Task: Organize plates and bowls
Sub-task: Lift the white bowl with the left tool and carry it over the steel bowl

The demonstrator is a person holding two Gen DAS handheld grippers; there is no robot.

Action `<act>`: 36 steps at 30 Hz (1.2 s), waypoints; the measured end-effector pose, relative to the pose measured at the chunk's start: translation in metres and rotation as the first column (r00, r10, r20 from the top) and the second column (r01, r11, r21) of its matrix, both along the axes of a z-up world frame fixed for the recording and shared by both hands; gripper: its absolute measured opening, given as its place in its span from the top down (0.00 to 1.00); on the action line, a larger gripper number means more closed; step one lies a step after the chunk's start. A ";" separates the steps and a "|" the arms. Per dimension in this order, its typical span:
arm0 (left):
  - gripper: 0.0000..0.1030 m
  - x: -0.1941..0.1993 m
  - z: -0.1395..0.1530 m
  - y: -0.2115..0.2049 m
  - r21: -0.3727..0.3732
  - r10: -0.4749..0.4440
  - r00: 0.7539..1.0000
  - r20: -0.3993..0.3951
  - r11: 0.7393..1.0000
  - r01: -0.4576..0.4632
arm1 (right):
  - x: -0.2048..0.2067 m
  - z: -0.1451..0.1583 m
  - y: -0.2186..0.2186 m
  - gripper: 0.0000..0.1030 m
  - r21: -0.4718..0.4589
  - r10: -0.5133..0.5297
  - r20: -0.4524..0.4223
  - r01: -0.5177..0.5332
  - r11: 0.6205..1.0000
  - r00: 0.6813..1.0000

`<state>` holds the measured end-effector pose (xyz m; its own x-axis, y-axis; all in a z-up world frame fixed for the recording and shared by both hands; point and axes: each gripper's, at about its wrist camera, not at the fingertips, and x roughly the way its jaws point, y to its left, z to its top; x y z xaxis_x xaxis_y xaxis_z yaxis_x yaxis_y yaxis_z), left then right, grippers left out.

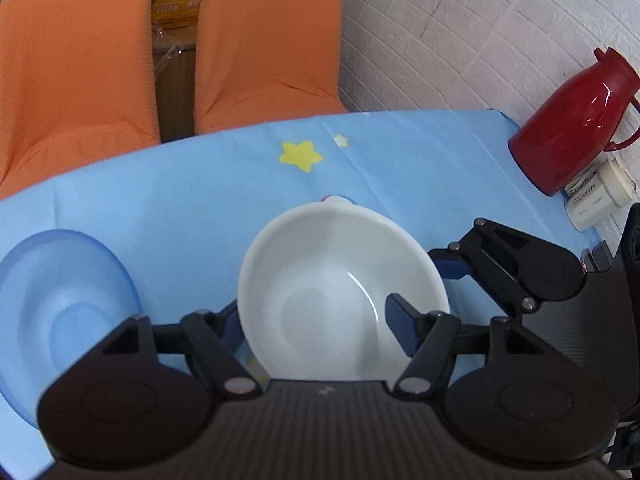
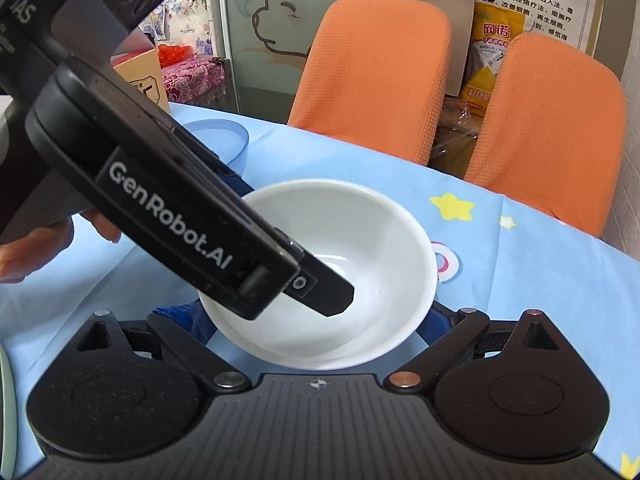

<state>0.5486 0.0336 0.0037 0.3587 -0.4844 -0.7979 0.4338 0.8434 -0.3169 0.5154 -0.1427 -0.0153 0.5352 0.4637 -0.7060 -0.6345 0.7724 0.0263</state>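
A white bowl (image 1: 340, 288) (image 2: 352, 240) stands on the blue tablecloth. My left gripper (image 1: 320, 324) straddles its near wall, with one finger (image 1: 402, 320) inside the bowl and the other outside on the left; the jaws look closed on the wall. My right gripper (image 2: 316, 320) sits wide open around the bowl's near side, its blue fingers (image 2: 434, 322) at either flank. The left gripper's body (image 2: 172, 208) crosses the right wrist view, its finger in the bowl. A translucent blue bowl (image 1: 60, 304) lies at the left, also in the right wrist view (image 2: 224, 132).
Two orange chairs (image 1: 264, 40) (image 2: 372, 76) stand behind the table's far edge. A red jug (image 1: 576, 120) and two small white bottles (image 1: 600, 196) sit at the right by the white brick wall. A pale green rim (image 2: 6, 408) shows at the far left.
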 end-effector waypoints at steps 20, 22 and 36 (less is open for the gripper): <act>0.57 -0.010 -0.003 -0.004 0.045 0.064 0.997 0.032 0.997 -0.065 | -0.014 0.001 -0.001 0.22 -0.004 0.013 0.062 -0.013 1.000 0.998; 0.57 -0.014 0.001 -0.005 0.034 0.066 0.997 0.042 0.997 -0.068 | -0.015 0.007 -0.003 0.22 0.009 0.007 0.065 -0.008 1.000 0.998; 0.56 -0.122 0.058 -0.032 0.014 0.036 0.994 0.104 0.999 -0.037 | -0.107 0.053 -0.031 0.22 0.011 -0.008 0.133 0.006 1.000 0.991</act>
